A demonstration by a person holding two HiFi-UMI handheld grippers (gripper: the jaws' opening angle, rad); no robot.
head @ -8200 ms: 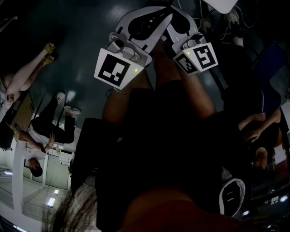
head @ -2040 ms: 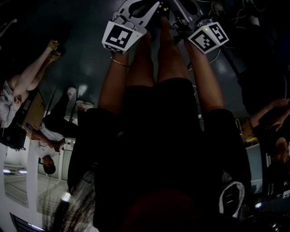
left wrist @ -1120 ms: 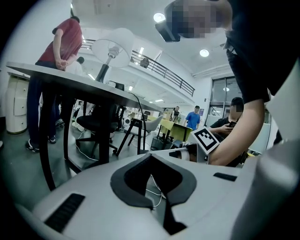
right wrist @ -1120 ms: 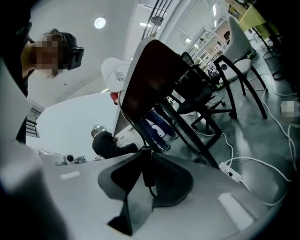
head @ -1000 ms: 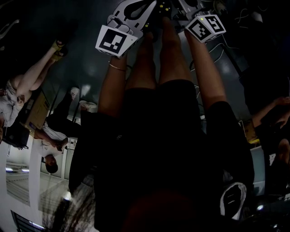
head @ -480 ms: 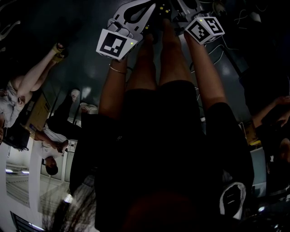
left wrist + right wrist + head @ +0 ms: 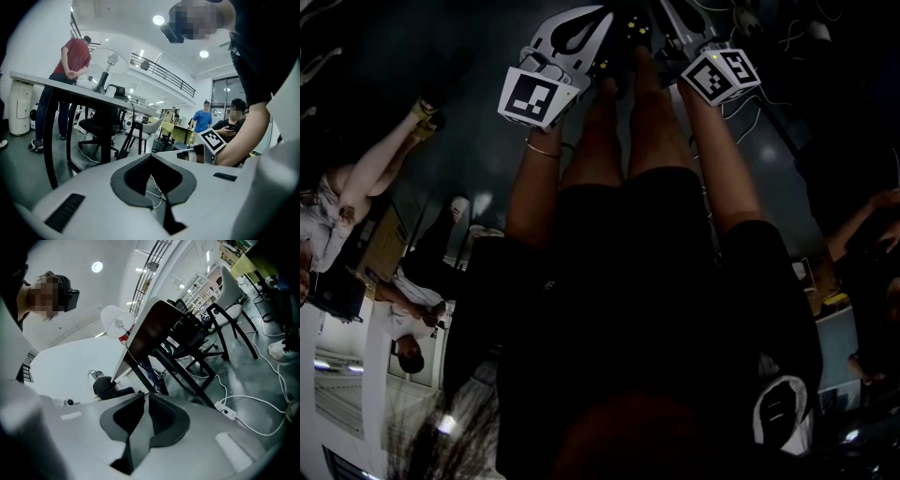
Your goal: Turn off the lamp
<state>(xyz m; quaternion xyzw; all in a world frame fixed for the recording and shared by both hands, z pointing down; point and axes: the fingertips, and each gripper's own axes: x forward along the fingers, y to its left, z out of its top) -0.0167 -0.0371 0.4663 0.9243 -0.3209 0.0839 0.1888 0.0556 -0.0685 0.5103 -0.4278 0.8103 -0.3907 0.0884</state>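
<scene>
- Head view: the picture is dim. The left gripper (image 7: 602, 15) and right gripper (image 7: 667, 13) are held low, past the person's knees, and aim at the floor (image 7: 478, 141). The lamp does not show here. Bystanders (image 7: 356, 178) occupy the left edge.
- Left gripper view: the jaws are together with nothing between them. The lamp (image 7: 108, 61) stands on the table (image 7: 56, 84) at upper left, well apart from the tool.
- Judgement: the approach has hardly begun. The switch cannot be made out, so it should be found first. The gripper should then be raised above table height and the closed tips used for one steady press, without nudging the stand.
- Obstructions in this view: a person in a red shirt (image 7: 75, 54) stands at the table near the lamp, and a black chair (image 7: 96, 126) sits beneath it.
- Right gripper view: the jaws are together but for a thin slit, and empty. The lamp's white shade (image 7: 111, 320) shows at the table's far edge; whether it is lit cannot be told.
- Hazards: a power strip (image 7: 227, 412) with white cables (image 7: 262, 404) lies on the floor, and chairs (image 7: 225, 310) crowd that side.
</scene>
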